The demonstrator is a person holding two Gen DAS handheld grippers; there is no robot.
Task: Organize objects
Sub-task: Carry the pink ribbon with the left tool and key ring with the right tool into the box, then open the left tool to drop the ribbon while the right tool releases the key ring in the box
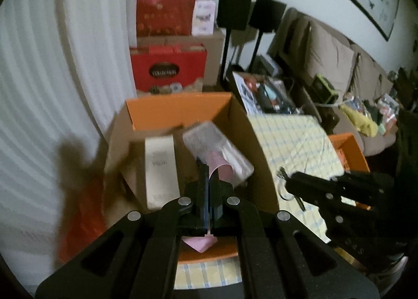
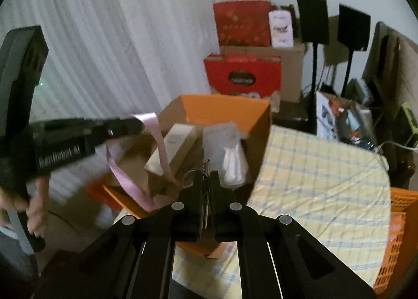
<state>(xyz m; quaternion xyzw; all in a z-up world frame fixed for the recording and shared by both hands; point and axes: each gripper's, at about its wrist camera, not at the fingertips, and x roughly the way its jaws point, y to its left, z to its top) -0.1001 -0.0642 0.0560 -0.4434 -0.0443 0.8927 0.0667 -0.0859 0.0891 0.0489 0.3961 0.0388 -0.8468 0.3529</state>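
Table, covered by yellow cloth with pale blue check [image 2: 313,168], surface wrinkled. Directly on cloth: open cardboard box with orange flaps [image 2: 227,108], standing at table's left portion, near edge; holds cream rectangular carton [image 2: 177,147], clear plastic packet [image 2: 230,152]. Same box in left view [image 1: 177,108], checked cloth [image 1: 287,137] to its right. Orange plastic lattice crate [image 2: 397,228] at table's right edge; whether on cloth or beside table, cannot tell. Same crate in left view [image 1: 347,147], beyond cloth's far right edge.
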